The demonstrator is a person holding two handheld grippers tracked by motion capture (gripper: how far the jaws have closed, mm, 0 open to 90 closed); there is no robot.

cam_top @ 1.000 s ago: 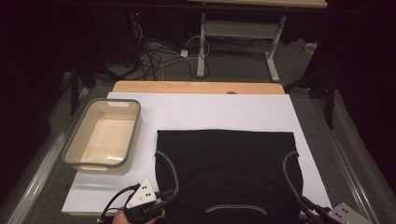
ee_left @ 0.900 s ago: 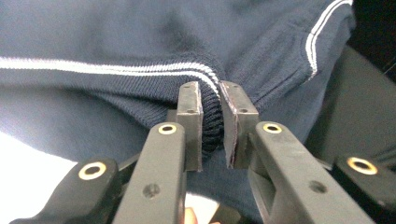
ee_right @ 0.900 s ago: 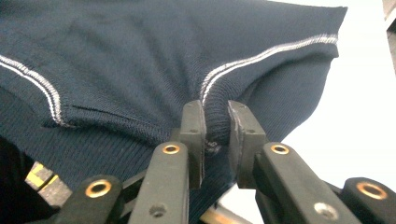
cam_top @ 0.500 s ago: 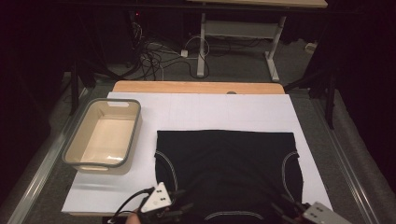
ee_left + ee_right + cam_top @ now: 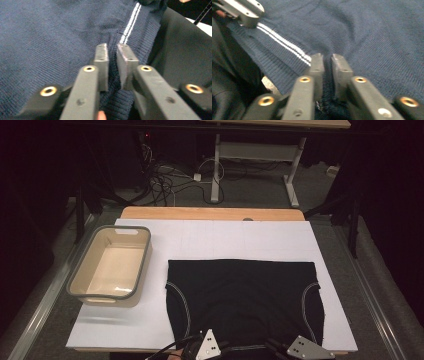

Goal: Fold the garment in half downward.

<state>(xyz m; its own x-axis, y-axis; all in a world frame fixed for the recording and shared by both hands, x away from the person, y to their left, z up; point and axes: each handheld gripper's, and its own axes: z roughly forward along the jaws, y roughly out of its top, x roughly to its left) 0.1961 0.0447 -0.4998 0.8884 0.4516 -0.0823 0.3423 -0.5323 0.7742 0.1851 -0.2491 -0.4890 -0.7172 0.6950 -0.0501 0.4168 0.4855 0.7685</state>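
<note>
High view: I am looking down on a dark knit sweater (image 5: pixel 240 295) lying flat on the white worktop (image 5: pixel 215 237), partly folded so its far edge runs straight across. A grey-rimmed basin (image 5: pixel 111 266) is sitting empty to its left, apart from it. Both grippers are working at the near hem: the left gripper (image 5: pixel 216 349) and the right gripper (image 5: pixel 280 349), close together at the worktop's near edge.

Left gripper view: the jaws have just been closing and are now pinching a ridge of ribbed hem between the pads (image 5: pixel 103 60), beside the two white stripes (image 5: pixel 130 23). Only a narrow gap is remaining, filled with fabric.

Right gripper view: same picture here. The jaws have just been closing, and the pads (image 5: pixel 318 65) are squeezing a fold of the ribbed band next to the stripes (image 5: pixel 284 43). The left gripper is showing at the top left corner.

Progress, my judgement: the sweater is laid out and both hem grips look secured. Lifting the hem, carrying the fold across, and any move toward the basin are all still remaining.
</note>
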